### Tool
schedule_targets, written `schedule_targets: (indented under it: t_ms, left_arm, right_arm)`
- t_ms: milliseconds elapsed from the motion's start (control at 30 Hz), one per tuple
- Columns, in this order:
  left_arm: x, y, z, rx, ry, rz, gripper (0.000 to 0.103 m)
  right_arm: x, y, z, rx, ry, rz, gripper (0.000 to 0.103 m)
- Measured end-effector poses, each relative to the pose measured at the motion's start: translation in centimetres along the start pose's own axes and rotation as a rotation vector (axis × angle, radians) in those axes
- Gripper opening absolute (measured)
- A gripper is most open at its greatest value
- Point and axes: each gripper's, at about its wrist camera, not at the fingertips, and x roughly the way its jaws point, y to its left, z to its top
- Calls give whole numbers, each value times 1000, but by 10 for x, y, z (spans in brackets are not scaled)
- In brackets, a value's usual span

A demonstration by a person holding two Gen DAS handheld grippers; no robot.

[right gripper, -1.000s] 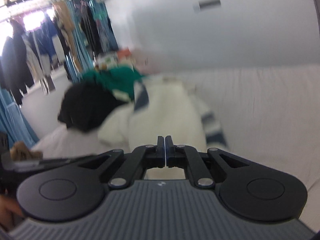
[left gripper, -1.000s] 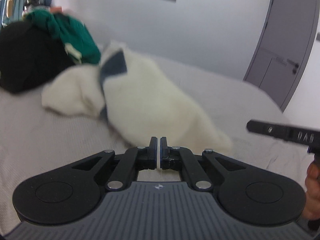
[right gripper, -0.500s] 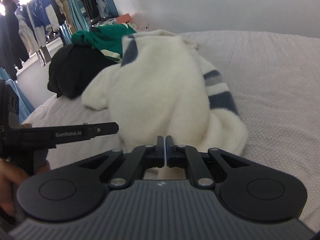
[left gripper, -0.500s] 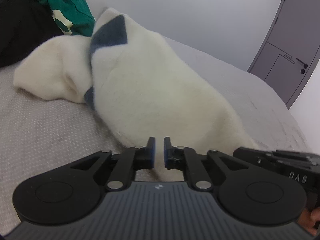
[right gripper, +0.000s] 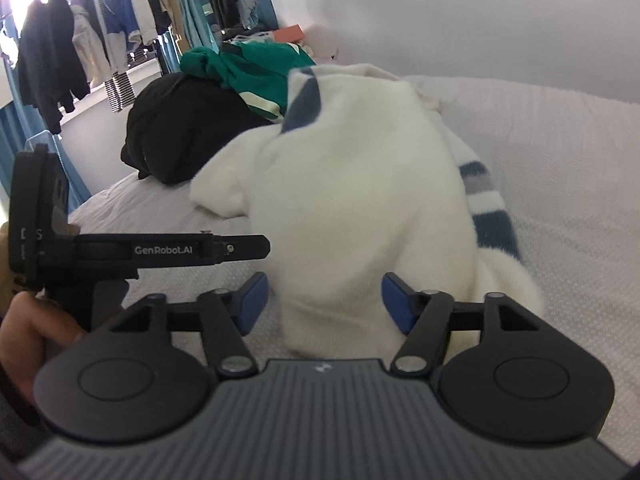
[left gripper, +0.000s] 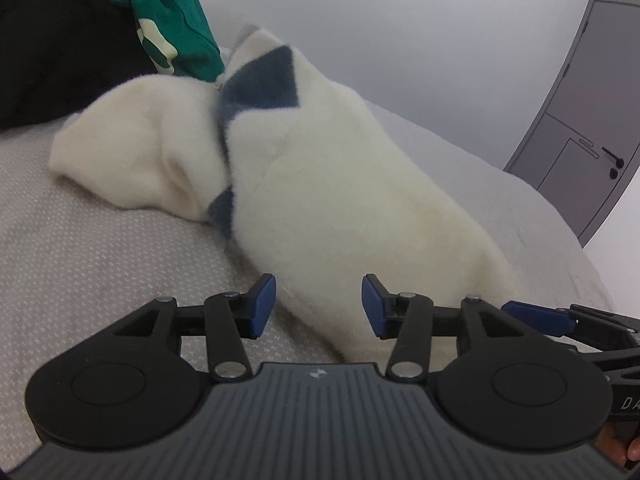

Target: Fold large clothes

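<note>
Across both views a bed [left gripper: 100, 248] with a pale grey dotted cover fills the lower ground, and a plain white wall [left gripper: 440, 40] rises behind it. Off to the right in the left wrist view stands a grey door [left gripper: 580, 140] with a dark handle. At the far left of the right wrist view a rack of hanging clothes [right gripper: 80, 40] crowds the background, blue curtains among them.

On the bed lies a cream fleece sweater [left gripper: 340, 200], bunched in a long heap, with dark blue patches near its top and blue stripes on a sleeve [right gripper: 484, 200] that trails down its right side. Behind it, touching its far end, sits a black garment [right gripper: 180, 128] with a green garment [right gripper: 256, 68] piled on top.

Down at the near end of the sweater, the left tool [left gripper: 319, 306] has its jaws opening, blue pads apart, with the sweater's edge showing between them and no pad pressing on it. The right tool [right gripper: 324, 304] is opening too, its pads spread wide either side of the sweater's near end, not clamped on the cloth. Each tool shows in the other's view, just beside it, and a hand [right gripper: 28, 332] grips the left one's handle.
</note>
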Motion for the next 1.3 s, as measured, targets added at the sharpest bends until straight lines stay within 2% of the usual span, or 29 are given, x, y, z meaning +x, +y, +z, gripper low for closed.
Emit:
schedule_targets:
  t_ms: [100,233,333,467,600,667,767,800,833,867,900,933,1100,1200,1300]
  left_arm:
    - [-7,-3,-1,3,-4,1,60]
    - [-12,-6,-4,-6,3,-2,62]
    - [-13,-4,-4,-12,2,9,62]
    - [-13,0,-3,-33,6,17,62]
    - [-11,5,-4,-52,13,30,62]
    - [-8,8,-4,-63,20,35,62]
    - [-4,11,-6,-74,32,39,62]
    - [-2,12,-6,-79,38,34,62]
    - [0,12,-7,-83,43,28,62]
    - [2,12,-8,-83,48,24,62]
    - [4,11,-8,-82,50,19,62]
    - [5,10,-9,-82,53,11,62]
    - [9,2,-14,-70,56,-61,62]
    - [13,-11,-20,-23,66,-111,62]
    - [13,-30,-27,65,54,-145,67]
  right_arm:
    - [-5,10,-1,-65,-7,-43,68]
    - [-4,28,-10,-222,6,-118,68]
    - [9,39,-16,-338,74,-148,68]
    - [30,50,-29,-562,177,-149,68]
    - [52,56,-47,-824,242,-242,67]
    - [59,56,-55,-889,278,-270,66]
    - [62,56,-56,-920,284,-308,56]
    - [63,56,-55,-933,278,-343,37]
    - [63,55,-53,-936,272,-367,28]
    - [61,53,-46,-910,259,-367,25]
    - [57,51,-37,-855,242,-358,10]
    - [53,47,-26,-782,226,-340,7]
    - [20,16,23,-412,85,-252,5]
    - [12,-3,39,-275,15,-240,5]
    - [8,-14,44,-167,-30,-208,4]
